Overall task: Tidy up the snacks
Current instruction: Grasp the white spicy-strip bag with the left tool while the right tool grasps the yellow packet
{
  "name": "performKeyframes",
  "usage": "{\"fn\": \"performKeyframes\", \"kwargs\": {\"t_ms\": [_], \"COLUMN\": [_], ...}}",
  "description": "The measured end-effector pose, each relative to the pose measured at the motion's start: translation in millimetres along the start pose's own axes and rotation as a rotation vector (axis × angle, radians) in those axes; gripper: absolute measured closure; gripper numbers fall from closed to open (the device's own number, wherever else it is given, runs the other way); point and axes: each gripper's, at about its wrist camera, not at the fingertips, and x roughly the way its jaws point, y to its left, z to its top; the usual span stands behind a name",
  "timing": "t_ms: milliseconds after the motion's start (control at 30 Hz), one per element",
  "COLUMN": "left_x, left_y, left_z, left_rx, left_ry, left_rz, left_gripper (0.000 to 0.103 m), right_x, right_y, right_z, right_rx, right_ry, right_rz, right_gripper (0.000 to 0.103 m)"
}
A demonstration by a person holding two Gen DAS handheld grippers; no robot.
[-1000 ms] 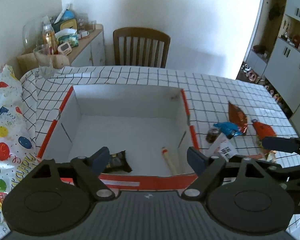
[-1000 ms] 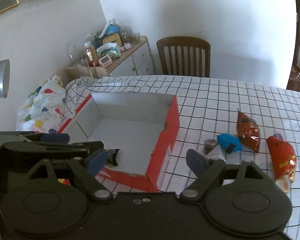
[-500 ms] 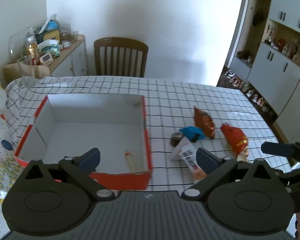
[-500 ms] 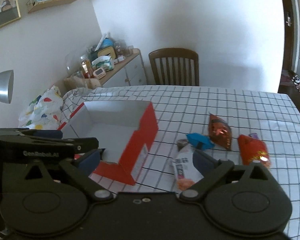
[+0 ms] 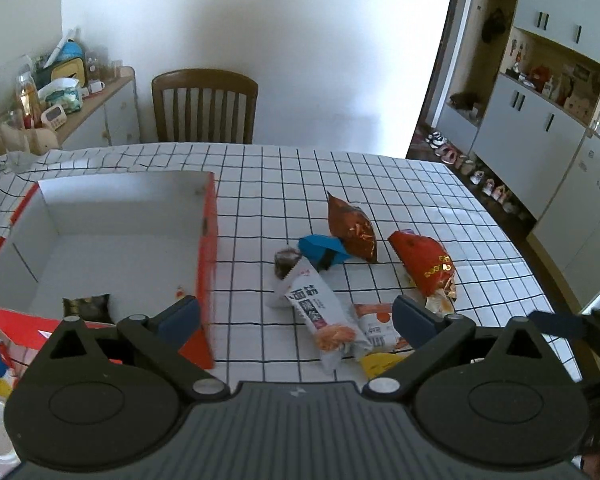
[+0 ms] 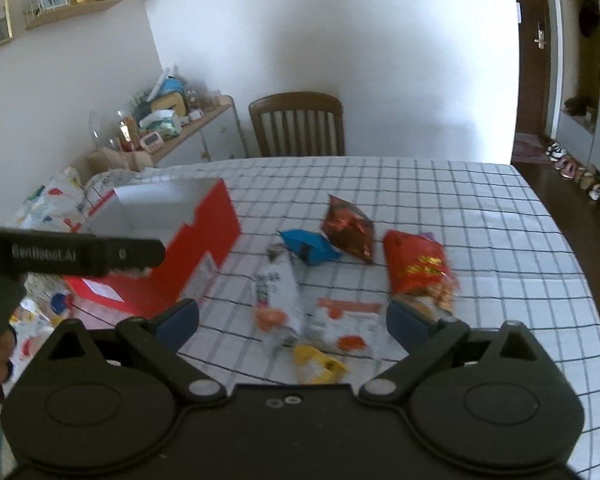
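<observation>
My left gripper (image 5: 296, 316) is open and empty, hovering over a long white packet (image 5: 318, 308) lying just right of the red box (image 5: 206, 240). A dark snack (image 5: 86, 307) lies in the box's near corner. Beyond the white packet lie a blue packet (image 5: 324, 249), a brown foil bag (image 5: 352, 228) and a red bag (image 5: 424, 264). My right gripper (image 6: 292, 318) is also open and empty, above the white packet (image 6: 278, 292), a white-and-orange packet (image 6: 344, 320) and a yellow packet (image 6: 316, 364). The red bag (image 6: 416, 264) is by its right finger.
A checked cloth covers the table (image 5: 380, 184). A wooden chair (image 5: 204, 106) stands at the far side, beside a cluttered sideboard (image 5: 100, 112). Grey cupboards (image 5: 540, 128) line the right wall. The left gripper's body (image 6: 80, 256) crosses the right wrist view in front of the box (image 6: 204, 236).
Both grippers have moved right, away from the box and over the loose snacks. Their jaws have spread wider. The box has slid to the left in both views.
</observation>
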Motion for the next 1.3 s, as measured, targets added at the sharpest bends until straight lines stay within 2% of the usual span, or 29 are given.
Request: {"fn": "performKeyframes", "kwargs": {"t_ms": [133,333,467,567,833,1167,1233,1300], "left_x": [19,54,81,101,151,189,194,197], "left_y": [-12,-24,-23,-22,-19,-17,-17,-16], "left_z": [-3,-1,4,6,12,9,8,7], "left_rx": [0.001,0.012,-0.043,-0.076,-0.131,-0.179,-0.192,-0.214], "left_ry": [0.015,0.089,0.158,0.198,0.284,0.354,0.371,0.376], "left_rz": [0.033,0.088,0.088,0.113,0.161,0.195,0.193,0.190], "left_gripper": [0.000,0.000,0.000,0.000,0.000,0.000,0.001,0.001], "right_x": [3,12,24,34,65,99,105,110], "right_y": [-11,-23,-26,-27,-25,-22,-22,-23], "right_z": [-13,-31,-38,-43,-50,-49,-49,-49], "right_rx": [-0.018,-0.021,-0.034,-0.044,-0.045,-0.049,-0.042,-0.027], "right_ry": [0.014,0.046,0.075,0.104,0.171,0.204,0.218,0.237], "right_rz": [-0.016,-0.016,-0.006,0.008,0.032,0.024,0.020,0.022], "right_gripper": [0.004,0.009,0.012,0.019,0.025,0.031,0.036,0.046]}}
